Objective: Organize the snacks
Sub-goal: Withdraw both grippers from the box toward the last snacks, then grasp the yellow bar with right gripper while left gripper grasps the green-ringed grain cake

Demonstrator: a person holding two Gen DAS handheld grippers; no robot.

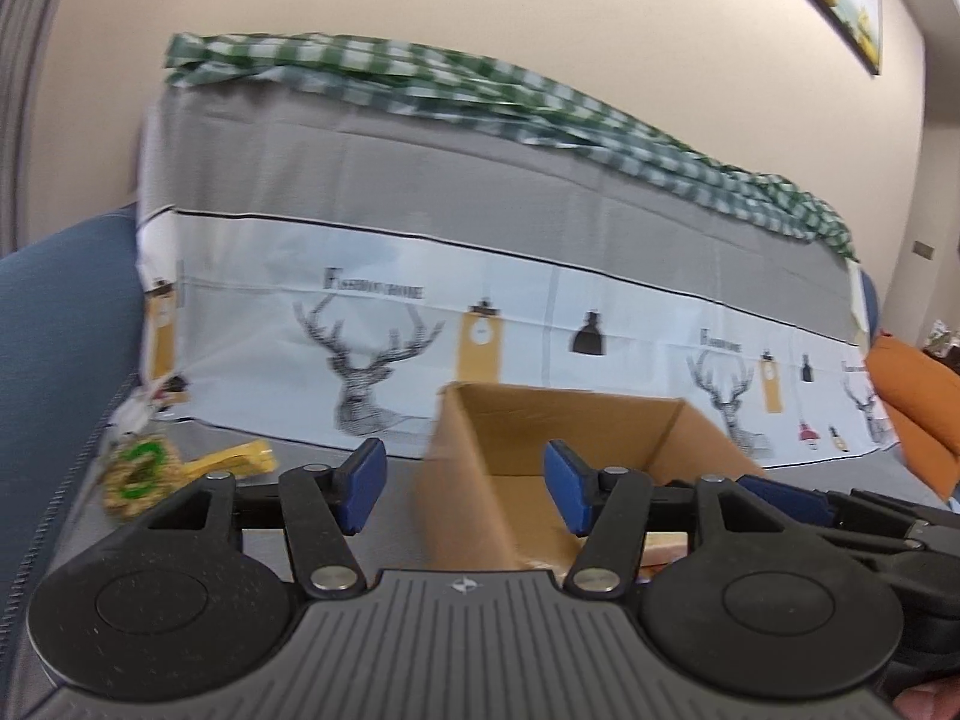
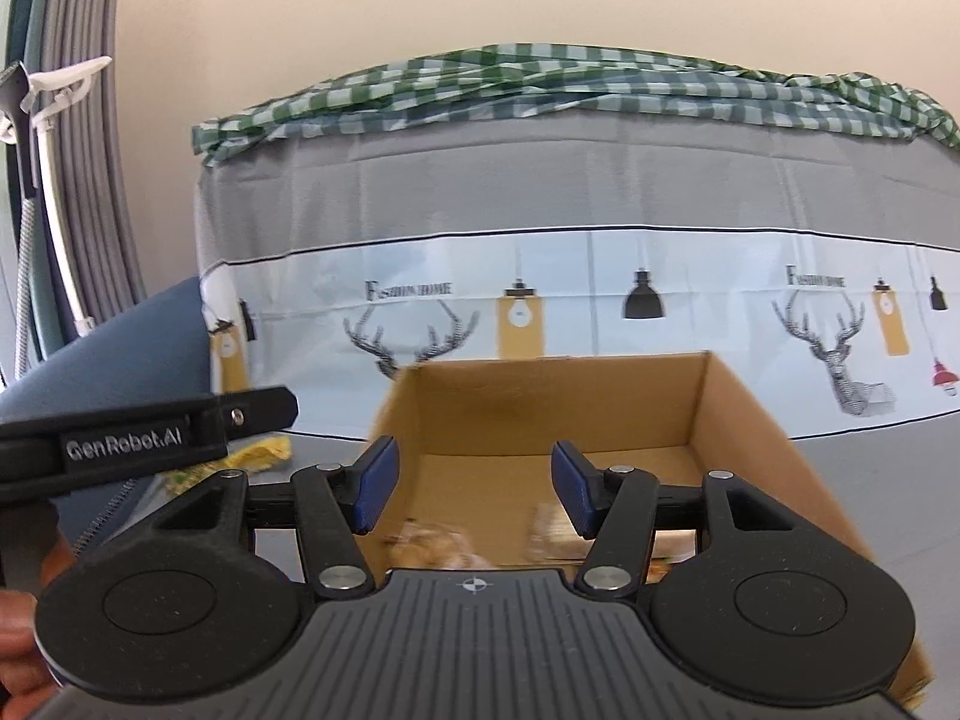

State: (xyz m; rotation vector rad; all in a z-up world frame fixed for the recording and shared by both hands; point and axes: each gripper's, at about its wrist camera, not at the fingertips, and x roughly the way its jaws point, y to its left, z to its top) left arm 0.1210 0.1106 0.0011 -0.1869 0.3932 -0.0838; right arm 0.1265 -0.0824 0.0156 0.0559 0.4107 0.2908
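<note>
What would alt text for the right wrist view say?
An open, empty right gripper hovers over an open cardboard box holding blurred snack packets. Behind it hangs a deer-print cloth; the left gripper enters from the left.

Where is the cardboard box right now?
The cardboard box sits open on the grey seat, straight ahead in the right wrist view, in front of the deer-print cloth. In the left wrist view it lies right of centre, with yellow snack packets off to its left.
</note>
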